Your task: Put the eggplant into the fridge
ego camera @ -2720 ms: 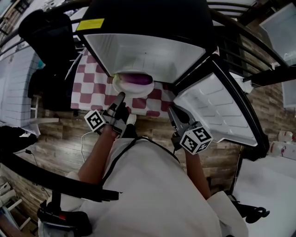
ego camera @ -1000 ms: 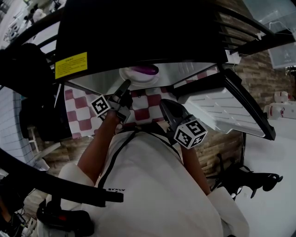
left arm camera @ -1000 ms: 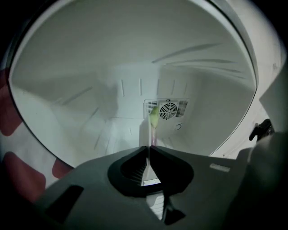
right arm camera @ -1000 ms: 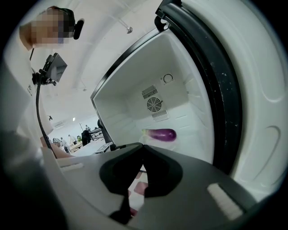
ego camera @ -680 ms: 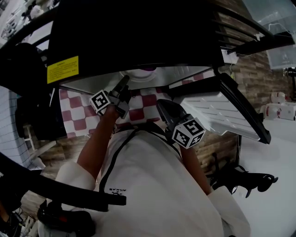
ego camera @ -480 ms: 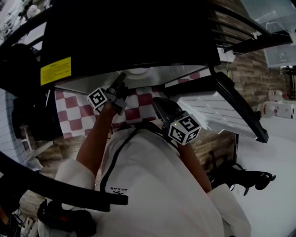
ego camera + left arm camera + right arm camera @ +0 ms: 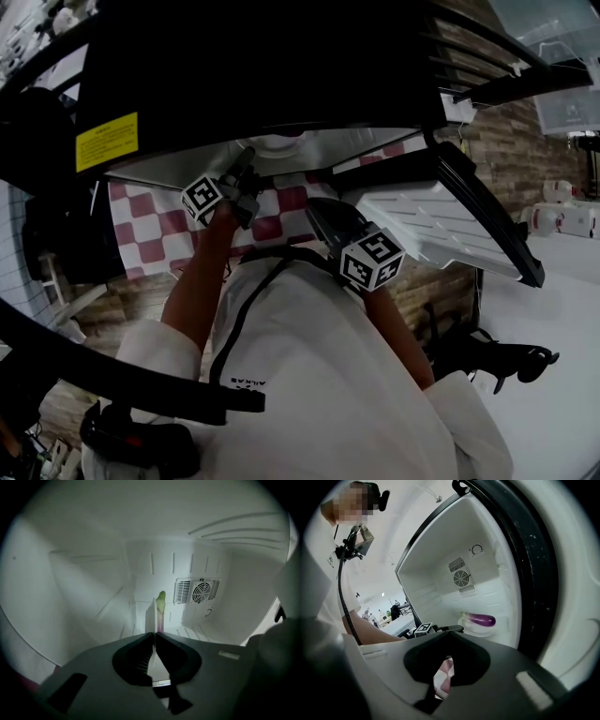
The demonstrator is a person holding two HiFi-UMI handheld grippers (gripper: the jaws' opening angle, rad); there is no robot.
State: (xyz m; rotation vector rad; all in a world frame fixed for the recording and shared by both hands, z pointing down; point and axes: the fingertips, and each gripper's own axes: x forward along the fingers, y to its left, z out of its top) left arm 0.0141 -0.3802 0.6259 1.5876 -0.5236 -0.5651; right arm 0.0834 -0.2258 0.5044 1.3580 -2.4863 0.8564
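Left gripper point(image 7: 154, 637) is inside the fridge point(image 7: 281, 56), jaws clamped on the rim of the plate point(image 7: 153, 616), seen edge-on. Eggplant point(image 7: 480, 618) lies on that plate on the fridge floor, near the back wall below the fan point(image 7: 200, 591). Right gripper point(image 7: 449, 634) has jaws together, nothing in them, outside the fridge over the bench's point(image 7: 155, 234) near edge. Door point(image 7: 441, 225) stands open at right.
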